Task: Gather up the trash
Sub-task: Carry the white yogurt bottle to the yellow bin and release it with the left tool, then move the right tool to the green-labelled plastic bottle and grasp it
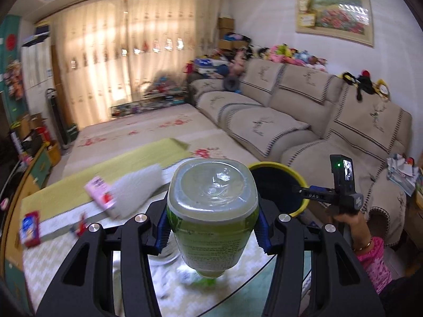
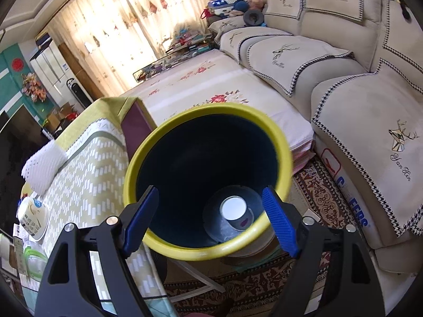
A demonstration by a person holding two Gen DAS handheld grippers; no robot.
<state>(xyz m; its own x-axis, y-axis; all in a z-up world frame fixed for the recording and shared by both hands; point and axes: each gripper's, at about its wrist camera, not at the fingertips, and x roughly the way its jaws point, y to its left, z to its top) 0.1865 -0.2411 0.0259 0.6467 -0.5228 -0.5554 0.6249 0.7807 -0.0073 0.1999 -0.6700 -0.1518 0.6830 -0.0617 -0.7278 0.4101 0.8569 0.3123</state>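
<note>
A long beige sofa (image 1: 304,111) with deer-embroidered covers runs along the white wall, under a framed flower painting (image 1: 334,13), with stuffed toys (image 1: 288,52) lined up on its backrest. Beyond the sofa's far end, sheer cream curtains (image 1: 127,52) glow with daylight. In front of the sofa lie a pale floral mat (image 2: 211,87) and a dark patterned rug (image 2: 317,198).

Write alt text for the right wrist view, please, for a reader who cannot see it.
The open right gripper points into a yellow-rimmed dark bin with its jaws wide apart; a small paper cup lies at the bin's bottom. A table with a green patterned cloth is on the left, a beige sofa on the right.
</note>
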